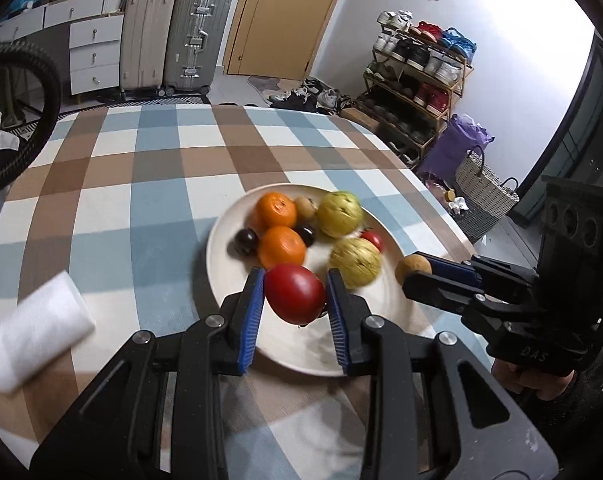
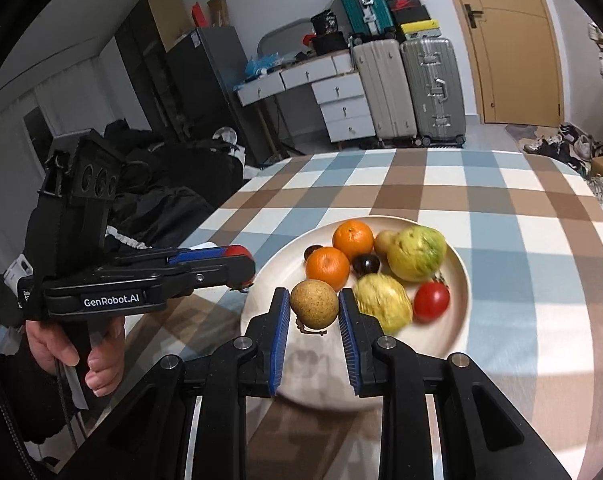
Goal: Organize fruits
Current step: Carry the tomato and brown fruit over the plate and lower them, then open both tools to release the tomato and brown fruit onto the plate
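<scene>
Checked blue, brown and white cloth (image 1: 149,184) over the counter. White foam roll (image 1: 33,328) near its left edge. Beige suitcase (image 1: 147,36) and silver suitcase (image 1: 197,40) upright beside a wooden door (image 1: 285,16). Loaded shoe rack (image 1: 417,76), purple bag (image 1: 453,148), woven basket (image 1: 481,196) along the wall.

Left gripper (image 1: 295,294): jaws pointing forward, blue pads closed against either side of a red tomato (image 1: 295,294), held up over the near rim of the plate (image 1: 221,280). Right gripper (image 2: 314,306): jaws level and pinched on a small brown fruit (image 2: 314,304) at the plate's near-right rim. A bare hand (image 2: 81,356) wraps the left gripper's handle, finger curled at the trigger.
</scene>
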The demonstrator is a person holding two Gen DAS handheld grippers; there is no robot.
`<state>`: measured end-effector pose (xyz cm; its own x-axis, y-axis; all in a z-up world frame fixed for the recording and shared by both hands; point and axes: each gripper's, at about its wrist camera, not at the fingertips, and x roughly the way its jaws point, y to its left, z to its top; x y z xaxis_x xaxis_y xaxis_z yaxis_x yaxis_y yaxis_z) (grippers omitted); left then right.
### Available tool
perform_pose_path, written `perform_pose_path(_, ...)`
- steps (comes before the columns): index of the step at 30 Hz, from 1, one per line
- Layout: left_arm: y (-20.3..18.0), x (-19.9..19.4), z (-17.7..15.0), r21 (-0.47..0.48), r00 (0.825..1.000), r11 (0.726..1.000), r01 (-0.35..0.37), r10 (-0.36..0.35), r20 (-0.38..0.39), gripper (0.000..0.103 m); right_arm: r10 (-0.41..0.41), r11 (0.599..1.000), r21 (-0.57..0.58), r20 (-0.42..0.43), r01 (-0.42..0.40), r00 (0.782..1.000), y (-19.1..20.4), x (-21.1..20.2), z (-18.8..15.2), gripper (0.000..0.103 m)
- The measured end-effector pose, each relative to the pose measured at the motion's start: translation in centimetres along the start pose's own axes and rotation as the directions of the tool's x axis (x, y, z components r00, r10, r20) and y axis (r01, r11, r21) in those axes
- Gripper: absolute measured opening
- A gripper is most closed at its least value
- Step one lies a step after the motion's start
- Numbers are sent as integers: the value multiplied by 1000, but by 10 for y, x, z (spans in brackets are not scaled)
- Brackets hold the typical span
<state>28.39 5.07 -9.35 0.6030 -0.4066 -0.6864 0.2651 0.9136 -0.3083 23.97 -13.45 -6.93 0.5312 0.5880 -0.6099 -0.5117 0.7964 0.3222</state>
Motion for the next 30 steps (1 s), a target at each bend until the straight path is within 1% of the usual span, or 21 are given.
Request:
perform_pose_path(4,11,19,7,-7,1000,1000,8,-9,-24,28,4,999,-37,-37,-5,999,3,21,9,25)
perform_pose_path(7,18,34,9,-17,999,1000,16,-16,-42,28,-6,997,-72,-66,1,998,7,37,13,25)
perform_pose_path(10,22,44,10,-7,999,1000,11,-11,-53,28,-25,995,-102,-96,15,995,10,51,13,25)
perform_pose_path(12,25,50,11,-14,998,1000,22,-23,-62,28,-36,991,-129,-112,22,993,12,59,12,25)
perform_pose_path(22,25,66,12,-17,997,1000,26,-27,-69,27,-117,976,-196,-111,94,987,16,70,8,26)
perform_pose_path(23,24,67,12,-14,998,1000,23,-23,-67,27,-124,976,-193,-105,102,987,15,70,8,27)
perform_pose_path(24,24,67,12,-13,998,1000,19,-20,-67,27,-128,976,-190,-100,107,987,15,69,8,31)
perform_pose_path(25,24,68,12,-14,998,1000,15,-16,-67,27,-131,977,-184,-93,112,987,15,68,9,37)
perform_pose_path(28,24,67,12,-26,997,999,19,-20,-68,28,-123,980,-169,-75,109,989,15,63,11,48)
perform_pose_path(30,22,64,13,-25,998,1000,8,-10,-68,28,-130,980,-157,-54,120,990,15,57,11,50)
